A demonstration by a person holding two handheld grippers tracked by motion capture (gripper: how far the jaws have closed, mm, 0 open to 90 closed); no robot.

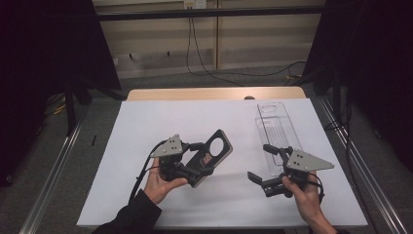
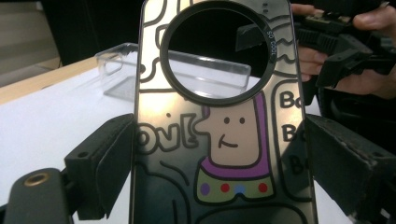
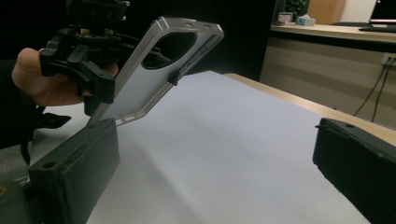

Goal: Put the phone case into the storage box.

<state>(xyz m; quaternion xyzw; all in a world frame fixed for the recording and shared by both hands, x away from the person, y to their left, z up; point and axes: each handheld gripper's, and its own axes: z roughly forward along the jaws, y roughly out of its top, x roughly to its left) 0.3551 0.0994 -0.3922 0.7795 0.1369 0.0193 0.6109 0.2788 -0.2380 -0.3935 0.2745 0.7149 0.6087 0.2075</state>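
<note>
Left claw [image 1: 207, 163] clamped across the long edges of the phone case [image 1: 214, 151], held tilted above the white surface [image 1: 146, 126], printed back facing its own camera. Right claw [image 1: 265, 165] spread wide, holding nothing, just beside the clear tray [image 1: 273, 127]. Case looks light, thin, glossy, likely flexy near the big camera ring [image 2: 217, 51]. Should slip if pinched on the flat faces, so grip the side rails low, away from the cutout, with moderate squeeze.
</note>
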